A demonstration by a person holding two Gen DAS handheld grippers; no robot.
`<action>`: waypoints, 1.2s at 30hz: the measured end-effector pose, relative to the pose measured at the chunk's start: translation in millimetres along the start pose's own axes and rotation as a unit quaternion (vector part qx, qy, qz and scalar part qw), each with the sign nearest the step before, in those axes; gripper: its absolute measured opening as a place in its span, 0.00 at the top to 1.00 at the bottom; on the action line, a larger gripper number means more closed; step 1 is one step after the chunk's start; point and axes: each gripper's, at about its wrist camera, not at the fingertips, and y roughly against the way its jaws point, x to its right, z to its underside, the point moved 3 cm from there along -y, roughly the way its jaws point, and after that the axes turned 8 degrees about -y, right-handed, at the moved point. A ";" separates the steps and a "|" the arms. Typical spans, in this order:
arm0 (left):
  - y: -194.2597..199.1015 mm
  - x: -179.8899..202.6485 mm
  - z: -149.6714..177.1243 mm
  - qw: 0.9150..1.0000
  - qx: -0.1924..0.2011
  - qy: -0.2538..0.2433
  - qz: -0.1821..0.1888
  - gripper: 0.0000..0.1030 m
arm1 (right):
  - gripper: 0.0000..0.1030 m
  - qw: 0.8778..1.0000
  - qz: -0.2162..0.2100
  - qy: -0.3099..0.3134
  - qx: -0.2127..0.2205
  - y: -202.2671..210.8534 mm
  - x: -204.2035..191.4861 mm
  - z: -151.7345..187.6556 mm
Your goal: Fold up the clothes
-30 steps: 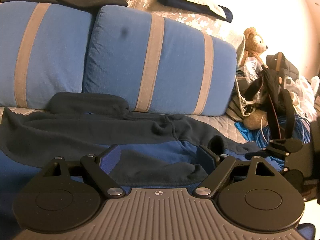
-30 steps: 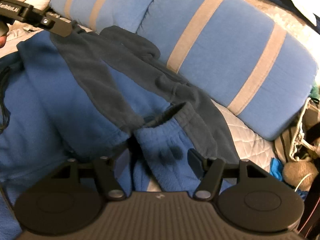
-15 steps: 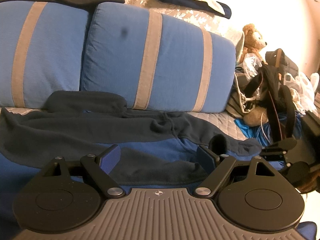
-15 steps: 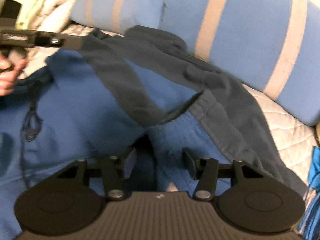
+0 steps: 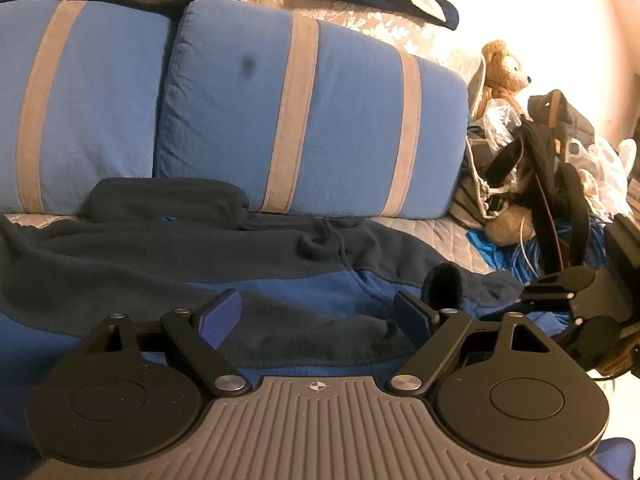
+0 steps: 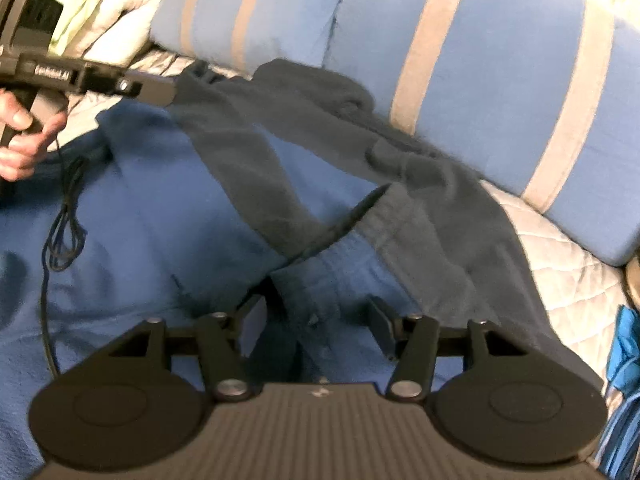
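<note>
A blue and dark-grey fleece hoodie (image 5: 304, 288) lies spread on the bed below two striped cushions. My left gripper (image 5: 316, 316) is open, low over a dark-grey sleeve fold (image 5: 320, 332) that lies between its blue pads (image 5: 218, 320). In the right wrist view the hoodie (image 6: 160, 216) fills the middle. My right gripper (image 6: 318, 318) is open, with a blue ribbed cuff (image 6: 332, 280) between its fingers. The left gripper (image 6: 100, 80) shows at upper left, held by a hand (image 6: 20, 136), its tip at the grey fabric. The right gripper (image 5: 560, 292) shows at the left view's right edge.
Blue cushions with tan stripes (image 5: 312, 120) stand right behind the hoodie. A teddy bear (image 5: 500, 68), bags and black straps (image 5: 548, 184) are piled at the right. A thin black cord (image 6: 60, 240) loops over the blue fabric at left. A quilted grey cover (image 6: 560, 252) shows at right.
My right gripper has swung left over the hoodie, with its fingers slightly closer around the blue cuff. The left gripper has barely moved.
</note>
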 end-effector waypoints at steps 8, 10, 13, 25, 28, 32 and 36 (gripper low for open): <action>0.6 2.5 2.4 1.000 0.002 -0.003 0.004 0.18 | 0.80 0.998 0.063 0.010 0.017 2.6 -14.1 3.3; -0.3 3.7 3.2 1.000 -0.002 -0.005 0.006 0.18 | 0.81 0.994 0.100 0.013 0.036 9.2 -21.4 2.1; -3.0 2.9 2.1 0.999 -0.006 0.009 0.035 0.18 | 0.83 0.983 0.166 0.052 0.066 18.2 -40.3 2.2; -49.8 25.6 -17.2 0.942 -0.124 0.228 0.211 0.18 | 0.86 0.915 0.337 0.176 0.132 19.4 -80.5 10.6; -72.6 41.1 -17.2 0.917 -0.167 0.263 0.249 0.18 | 0.86 0.915 0.335 0.179 0.138 20.4 -82.3 5.9; -95.3 53.7 -12.0 0.902 -0.189 0.291 0.258 0.18 | 0.86 0.912 0.334 0.188 0.144 19.0 -87.8 0.2; -118.1 49.0 -0.8 0.859 -0.203 0.374 0.284 0.19 | 0.86 0.908 0.333 0.206 0.148 19.9 -97.0 0.4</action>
